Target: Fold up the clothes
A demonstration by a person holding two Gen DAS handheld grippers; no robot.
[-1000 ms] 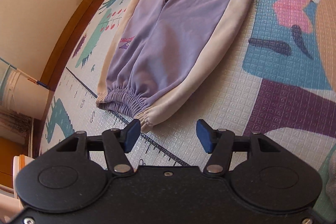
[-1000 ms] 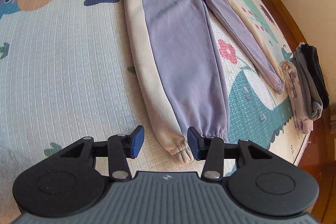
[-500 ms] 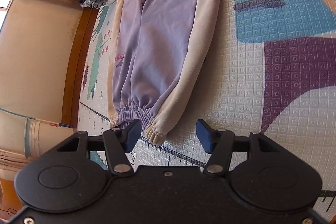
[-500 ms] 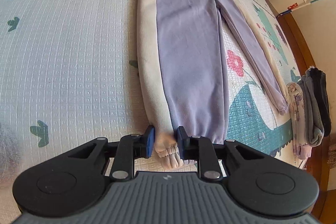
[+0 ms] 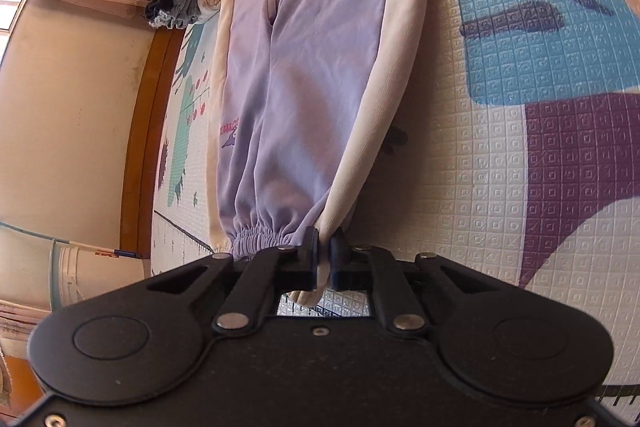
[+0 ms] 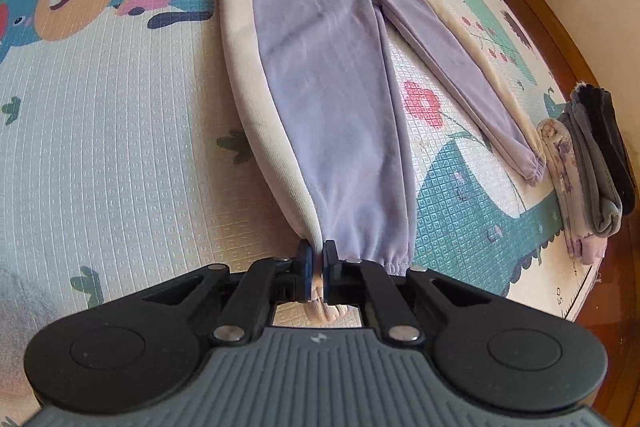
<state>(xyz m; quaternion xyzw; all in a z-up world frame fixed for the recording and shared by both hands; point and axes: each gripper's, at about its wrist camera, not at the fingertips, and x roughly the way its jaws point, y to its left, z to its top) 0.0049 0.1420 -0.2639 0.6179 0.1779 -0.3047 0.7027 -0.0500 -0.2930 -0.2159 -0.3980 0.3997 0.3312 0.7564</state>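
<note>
With the lilac sweatpants with cream side stripes [image 6: 332, 75] lying flat and unfolded on the patterned foam play mat [image 6: 120, 131], only gripping is done: the left claw [image 5: 325, 247] is clenched on the waistband corner and the right claw [image 6: 316, 259] on the near cuff, each at 6 o'clock, every fold remaining.

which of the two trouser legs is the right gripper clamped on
The right gripper pinches the cuff of the near trouser leg; the far trouser leg lies untouched beside the folded clothes stack.

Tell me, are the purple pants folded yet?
No. The purple pants lie spread flat on the mat, both legs apart.
</note>
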